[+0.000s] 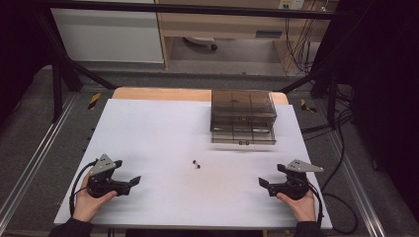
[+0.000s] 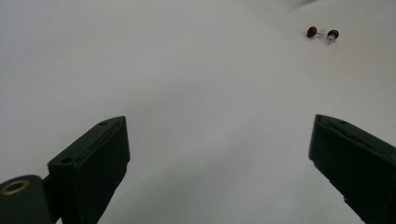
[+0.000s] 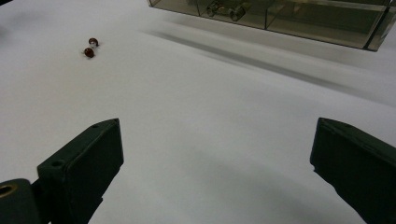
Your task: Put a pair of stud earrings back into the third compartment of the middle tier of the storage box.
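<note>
**White bench with a smoked drawer box and two small red beads**

A flat white sheet (image 1: 163,143) covers a pale wooden bench (image 1: 163,94). Toward its far right stands a smoky translucent plastic drawer box (image 1: 242,116), divided into compartments, with small metal parts dimly visible inside. Near the middle of the sheet, well apart from the box, lie two tiny dark red round beads (image 1: 196,164), just beside each other. Beyond the bench are grey floor (image 1: 148,79), black frame bars (image 1: 59,74), hanging cables (image 1: 296,44), and light wooden furniture (image 1: 222,24).

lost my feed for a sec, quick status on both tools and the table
Left tool open, right tool open, both empty, low over the white table. Two small dark red beads lie between them. Smoky clear drawer box at far side. Nothing in the way.
</note>
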